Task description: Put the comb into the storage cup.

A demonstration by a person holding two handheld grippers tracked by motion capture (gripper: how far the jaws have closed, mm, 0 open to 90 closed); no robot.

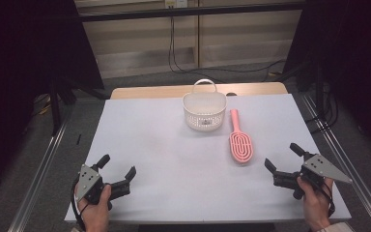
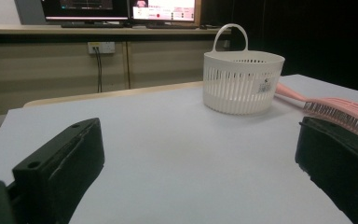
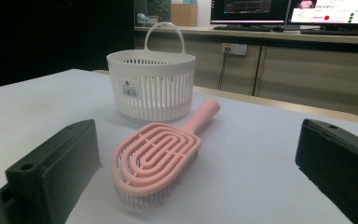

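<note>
Lab: monitors (image 3: pixel 289 11) on bench, black curtains (image 1: pixel 24 58) (cables trailing).

White table (image 1: pixel 140 145); white slatted basket (image 1: pixel 204 112) upright; pink hairbrush (image 1: pixel 240 140) bristles-down just beside it.

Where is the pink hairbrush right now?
In the high view the pink hairbrush lies bristles-down on the white table, right of centre, just right of the white basket, handle pointing away from the person. The right tool is nearest.
</note>
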